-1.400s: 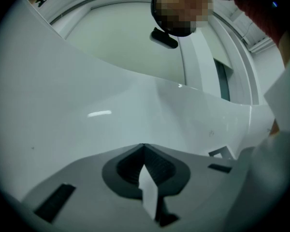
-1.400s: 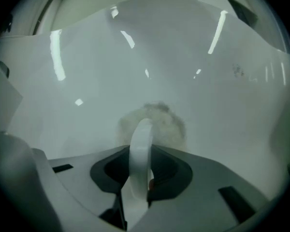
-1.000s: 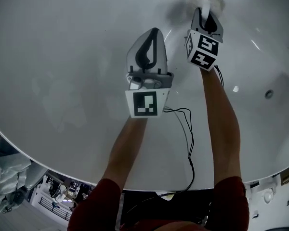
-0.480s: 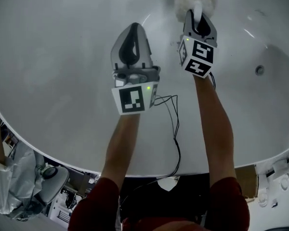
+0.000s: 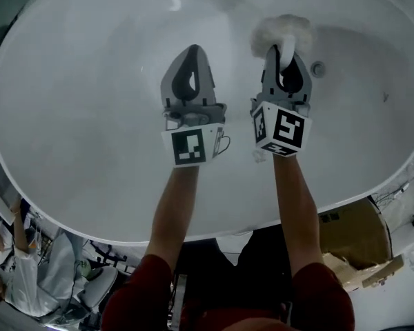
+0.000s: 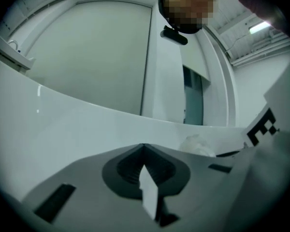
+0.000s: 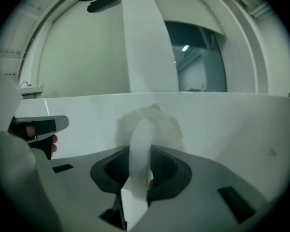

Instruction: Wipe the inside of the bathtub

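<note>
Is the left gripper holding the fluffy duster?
No, the right gripper grips the fluffy duster; the left gripper is shut on nothing.

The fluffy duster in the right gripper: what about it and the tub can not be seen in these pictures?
- Where the duster head meets the bathtub: head view, hidden under the fluff itself.
- Lower end of the handle: right gripper view, lost between the jaws of the right gripper.
- Round fitting: head view, too small to tell drain from overflow.
</note>
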